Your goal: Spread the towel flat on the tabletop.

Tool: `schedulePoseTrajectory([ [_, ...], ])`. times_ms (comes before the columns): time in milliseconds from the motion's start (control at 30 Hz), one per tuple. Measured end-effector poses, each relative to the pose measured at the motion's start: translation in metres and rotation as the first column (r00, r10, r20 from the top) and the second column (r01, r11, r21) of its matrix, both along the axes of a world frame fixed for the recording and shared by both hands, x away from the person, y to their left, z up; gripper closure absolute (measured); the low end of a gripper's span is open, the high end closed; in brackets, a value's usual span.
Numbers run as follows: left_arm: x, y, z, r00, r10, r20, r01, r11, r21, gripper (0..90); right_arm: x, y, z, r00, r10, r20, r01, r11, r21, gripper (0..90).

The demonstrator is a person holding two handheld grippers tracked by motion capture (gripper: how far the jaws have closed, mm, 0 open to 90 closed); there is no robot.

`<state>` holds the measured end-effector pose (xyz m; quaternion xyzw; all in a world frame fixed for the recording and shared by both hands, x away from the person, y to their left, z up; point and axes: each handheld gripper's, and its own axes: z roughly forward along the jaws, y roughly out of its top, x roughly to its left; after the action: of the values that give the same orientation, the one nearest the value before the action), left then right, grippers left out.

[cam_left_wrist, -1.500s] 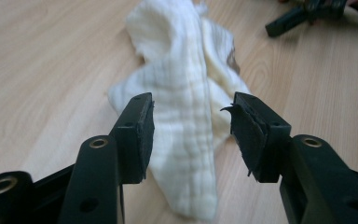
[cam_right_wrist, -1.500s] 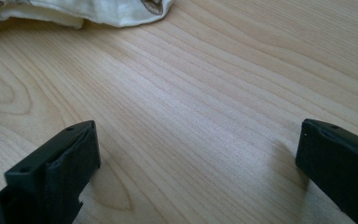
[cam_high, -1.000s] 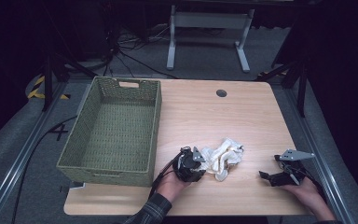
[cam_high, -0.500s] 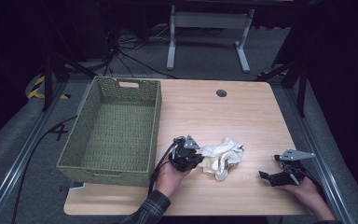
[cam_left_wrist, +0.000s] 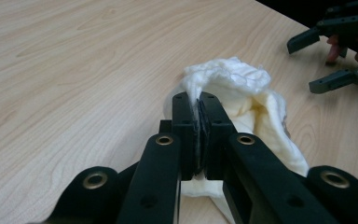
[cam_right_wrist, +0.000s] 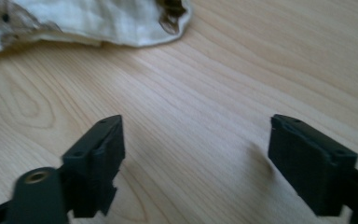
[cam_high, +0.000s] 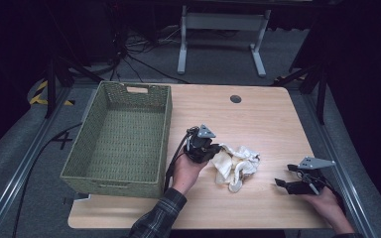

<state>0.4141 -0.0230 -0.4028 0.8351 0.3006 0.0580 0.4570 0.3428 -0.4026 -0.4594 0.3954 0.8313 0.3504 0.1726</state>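
A crumpled white cloth (cam_high: pixel 235 166) lies on the wooden table (cam_high: pixel 258 119) near its front edge. My left gripper (cam_high: pixel 214 150) is shut on the cloth's left edge; in the left gripper view the jaws (cam_left_wrist: pixel 198 100) pinch a raised fold of the cloth (cam_left_wrist: pixel 233 77). My right gripper (cam_high: pixel 283 175) rests low at the front right, a little apart from the cloth. Its jaws (cam_right_wrist: pixel 196 149) have just been closing but stand open with only bare wood between them. The cloth's stained edge (cam_right_wrist: pixel 98 21) lies ahead of them.
A green woven basket (cam_high: pixel 163 124) stands empty on the table's left side, close to my left hand. A round cable hole (cam_high: pixel 235 98) sits near the far edge. A metal stand's feet (cam_high: pixel 221 22) rest on the floor beyond the table.
My left gripper has risen and moved away from the front edge, pulling the cloth's left edge up with it. The right hand has stayed in place.
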Motion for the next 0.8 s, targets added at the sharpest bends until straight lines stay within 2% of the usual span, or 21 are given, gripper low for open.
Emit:
schedulePoseTrajectory([
  [33,0.000,0.000,0.000,1.0000,0.000,0.000,0.000,1.0000,0.000,86.6,0.000,0.000,0.000,1.0000,0.000,0.000,0.000,1.0000,0.000,21.3],
  [233,0.012,-0.001,-0.003,0.9997,0.025,0.000,-0.025,0.9996,0.011,86.6,0.008,0.010,0.013,0.9975,0.051,0.049,-0.054,0.9965,0.063,45.0],
  [300,0.014,-0.002,-0.004,0.9992,0.039,-0.006,-0.039,0.9992,0.012,86.6,0.014,0.013,0.017,0.9961,0.062,0.063,-0.067,0.9943,0.083,52.6],
  [400,0.017,-0.003,-0.005,0.9992,0.039,-0.002,-0.039,0.9989,0.028,86.6,0.024,0.019,0.020,0.9951,0.075,0.064,-0.082,0.9902,0.113,59.1],
  [467,0.020,-0.005,-0.006,0.9989,0.047,-0.002,-0.046,0.9985,0.028,86.6,0.031,0.024,0.021,0.9934,0.100,0.056,-0.107,0.9848,0.137,61.2],
  [567,0.022,-0.006,-0.007,0.9988,0.049,-0.003,-0.049,0.9983,0.031,86.6,0.036,0.030,0.023,0.9914,0.119,0.055,-0.125,0.9811,0.148,62.2],
  [700,0.024,-0.008,-0.011,0.9986,0.052,-0.010,-0.052,0.9981,0.034,86.6,0.042,0.046,0.026,0.9828,0.177,0.051,-0.184,0.9663,0.180,64.6],
  [800,0.024,-0.009,-0.012,0.9986,0.051,-0.008,-0.051,0.9981,0.035,86.6,0.046,0.058,0.026,0.9770,0.210,0.036,-0.213,0.9620,0.171,67.2],
])
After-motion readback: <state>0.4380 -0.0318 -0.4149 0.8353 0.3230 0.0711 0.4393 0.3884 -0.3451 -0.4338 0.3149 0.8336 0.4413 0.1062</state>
